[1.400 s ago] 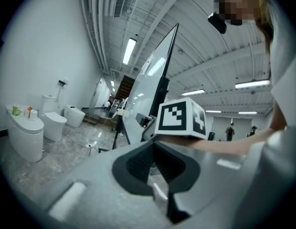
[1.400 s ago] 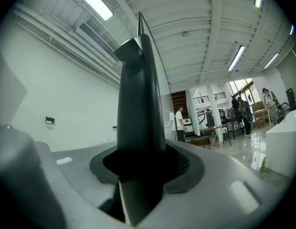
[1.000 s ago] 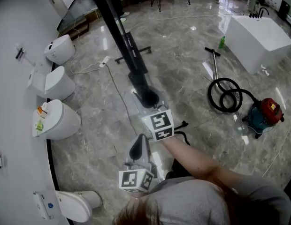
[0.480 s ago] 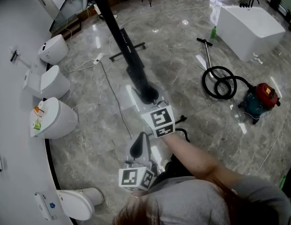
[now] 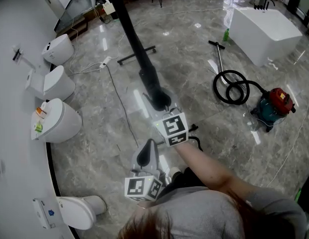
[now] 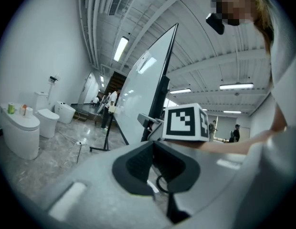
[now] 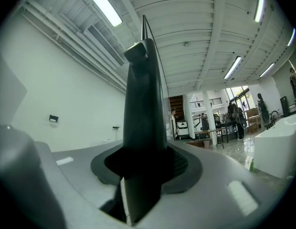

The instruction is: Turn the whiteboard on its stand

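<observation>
From the head view, the right gripper point(image 5: 160, 101) clamps the near edge of the tall black-framed whiteboard point(image 5: 136, 43), while the left gripper point(image 5: 147, 156) hangs just behind it, clear of the board. In the left gripper view, its jaws stand apart with nothing between them, and the whiteboard rises ahead on its black metal stand point(image 6: 103, 140). In the right gripper view, the jaws are closed on the board's dark frame.

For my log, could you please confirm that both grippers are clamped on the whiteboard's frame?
Not quite: only the right gripper is clamped on the whiteboard's frame. The left gripper view shows the left gripper open and empty.
</observation>
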Tool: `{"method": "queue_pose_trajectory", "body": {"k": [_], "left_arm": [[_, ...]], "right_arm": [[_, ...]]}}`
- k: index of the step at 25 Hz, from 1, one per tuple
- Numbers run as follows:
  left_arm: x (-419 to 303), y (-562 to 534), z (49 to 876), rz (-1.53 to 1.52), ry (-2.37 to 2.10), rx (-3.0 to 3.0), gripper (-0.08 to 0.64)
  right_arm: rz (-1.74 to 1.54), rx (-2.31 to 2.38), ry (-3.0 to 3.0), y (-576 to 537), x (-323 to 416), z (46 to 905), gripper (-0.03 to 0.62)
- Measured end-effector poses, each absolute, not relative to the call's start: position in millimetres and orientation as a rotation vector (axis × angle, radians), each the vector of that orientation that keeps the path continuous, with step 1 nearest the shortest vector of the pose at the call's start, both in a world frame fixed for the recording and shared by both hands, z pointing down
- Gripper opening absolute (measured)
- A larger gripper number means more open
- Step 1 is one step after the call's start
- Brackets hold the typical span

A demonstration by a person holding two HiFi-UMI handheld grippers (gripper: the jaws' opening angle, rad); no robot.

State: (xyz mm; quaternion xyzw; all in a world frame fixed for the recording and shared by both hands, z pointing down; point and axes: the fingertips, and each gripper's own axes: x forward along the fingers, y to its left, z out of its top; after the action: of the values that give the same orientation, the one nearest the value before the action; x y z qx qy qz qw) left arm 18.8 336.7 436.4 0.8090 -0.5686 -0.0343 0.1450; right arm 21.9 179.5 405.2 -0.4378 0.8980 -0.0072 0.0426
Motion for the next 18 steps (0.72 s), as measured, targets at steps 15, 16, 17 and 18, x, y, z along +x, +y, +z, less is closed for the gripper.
{"method": "queue_pose_trajectory", "body": {"k": [15, 16, 17, 18], "left_arm": [[37, 354, 424, -0.135, -1.662, 2.316, -0.003], [38, 355, 424, -0.136, -1.666, 2.314, -0.003], [38, 356, 423, -0.138, -1.669, 2.312, -0.003], [39, 357, 422, -0.140, -1.672, 2.312, -0.003]], "right_arm": [[-0.034, -1.285, 2.796, 215, 24, 405, 0.170], [-0.034, -1.274, 2.804, 217, 24, 405, 0.172], [-0.038, -1.256, 2.815, 219, 24, 406, 0.176], [-0.043, -1.230, 2.833, 220, 25, 407, 0.183]]}}
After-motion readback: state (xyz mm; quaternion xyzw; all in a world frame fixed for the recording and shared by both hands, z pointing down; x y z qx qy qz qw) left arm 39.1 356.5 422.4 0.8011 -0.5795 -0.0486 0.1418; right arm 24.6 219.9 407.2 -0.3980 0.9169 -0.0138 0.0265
